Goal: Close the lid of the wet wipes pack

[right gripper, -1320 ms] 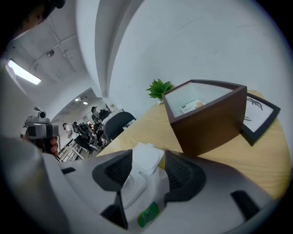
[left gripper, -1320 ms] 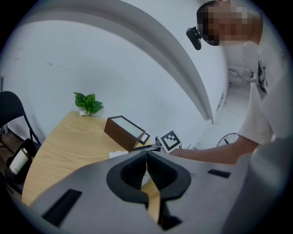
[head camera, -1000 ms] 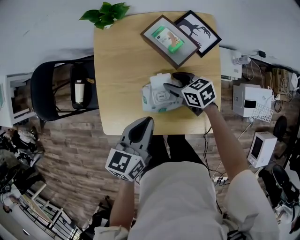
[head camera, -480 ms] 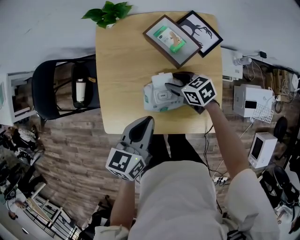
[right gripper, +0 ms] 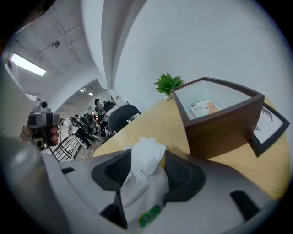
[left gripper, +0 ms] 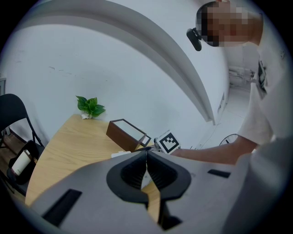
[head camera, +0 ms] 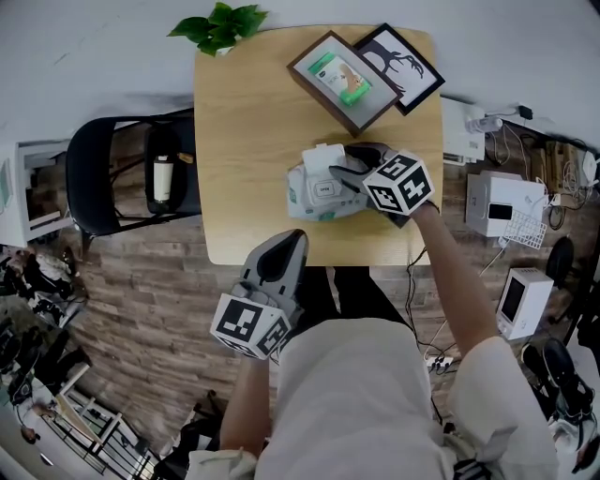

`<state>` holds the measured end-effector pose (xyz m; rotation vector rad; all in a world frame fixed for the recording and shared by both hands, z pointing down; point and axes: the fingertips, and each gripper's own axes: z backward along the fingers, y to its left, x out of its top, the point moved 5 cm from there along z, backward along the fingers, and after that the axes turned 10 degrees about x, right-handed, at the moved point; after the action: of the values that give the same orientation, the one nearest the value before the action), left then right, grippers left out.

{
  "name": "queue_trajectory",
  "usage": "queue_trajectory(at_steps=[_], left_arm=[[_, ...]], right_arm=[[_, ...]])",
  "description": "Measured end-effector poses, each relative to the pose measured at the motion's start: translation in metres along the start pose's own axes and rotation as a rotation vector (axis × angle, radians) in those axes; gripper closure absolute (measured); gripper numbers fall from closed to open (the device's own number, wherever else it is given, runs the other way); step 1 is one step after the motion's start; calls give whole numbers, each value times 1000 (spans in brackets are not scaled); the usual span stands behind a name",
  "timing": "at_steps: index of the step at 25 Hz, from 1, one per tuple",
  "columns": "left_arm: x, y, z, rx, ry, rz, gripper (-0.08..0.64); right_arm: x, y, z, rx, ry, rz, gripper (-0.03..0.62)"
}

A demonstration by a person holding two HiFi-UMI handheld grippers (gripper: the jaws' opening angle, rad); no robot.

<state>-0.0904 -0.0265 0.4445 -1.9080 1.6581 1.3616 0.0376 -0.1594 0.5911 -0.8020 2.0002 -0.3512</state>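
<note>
A white wet wipes pack [head camera: 314, 194] lies on the wooden table [head camera: 244, 131], right of centre. Its white lid [head camera: 322, 157] stands raised at the far side. My right gripper [head camera: 343, 165] reaches in from the right, open, with one jaw on each side of the lid. In the right gripper view the lid [right gripper: 147, 154] stands up between the two pads, above the pack [right gripper: 143, 201]; I cannot tell whether the pads touch it. My left gripper [head camera: 296, 240] hangs off the table's near edge, shut and empty, with its fingertips [left gripper: 147, 154] pressed together.
A brown box frame [head camera: 339, 80] and a black picture frame [head camera: 401, 62] lie at the table's far right corner. A small plant [head camera: 217, 23] sits at the far left corner. A black chair [head camera: 122, 178] stands left of the table; white appliances [head camera: 502, 202] sit on the floor at the right.
</note>
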Motion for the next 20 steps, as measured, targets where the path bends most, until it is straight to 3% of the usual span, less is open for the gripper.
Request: queue_trajectory(at_steps=[20], left_arm=[[4,-17,17,11,-31,-22,552]], right_arm=[[-2,24,19,24,0,61,380]])
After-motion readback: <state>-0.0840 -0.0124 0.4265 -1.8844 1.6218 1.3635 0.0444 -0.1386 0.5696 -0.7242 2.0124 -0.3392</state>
